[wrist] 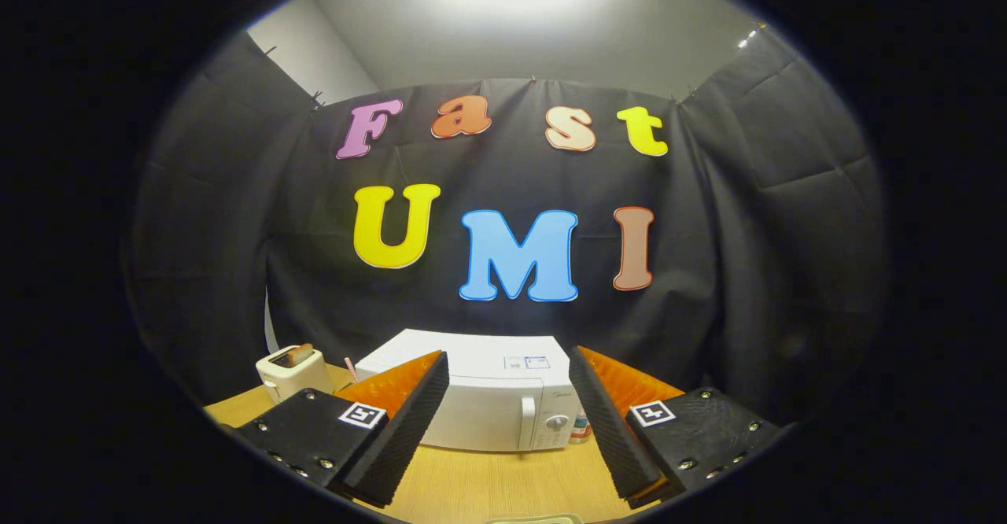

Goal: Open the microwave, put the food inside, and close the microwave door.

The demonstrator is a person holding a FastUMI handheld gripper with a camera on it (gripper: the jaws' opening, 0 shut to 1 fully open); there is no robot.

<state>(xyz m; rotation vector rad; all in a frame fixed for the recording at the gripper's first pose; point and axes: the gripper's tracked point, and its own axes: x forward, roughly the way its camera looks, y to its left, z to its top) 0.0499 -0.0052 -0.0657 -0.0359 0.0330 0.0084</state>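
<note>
Gripper view: tongs (507, 422) spread wide, nothing between the fingers, holding nothing. White microwave (480, 398) sits on the wooden tabletop (488, 485) dead ahead at 12 o'clock, seen through the gap between the fingers and beyond their tips, well apart from them. Door shut; its vertical handle (526, 422) and a round dial (556, 422) lie toward the microwave's right side. At 10 o'clock from the tongs, left of the microwave and a little apart from it, a cream toaster (291, 373) with a slice of toast (300, 354) standing in its slot; judged the likely food for the task, though not certain. A small bottle-like item (580, 428) just right of the microwave, too small to tell. Pale rim of something (535, 518) at 6 o'clock, nearest the tongs, unidentifiable. Progress: judged to be at the start. Door not yet opened, food not yet inside, closing still to come. First move likely a reach for the handle.
</note>
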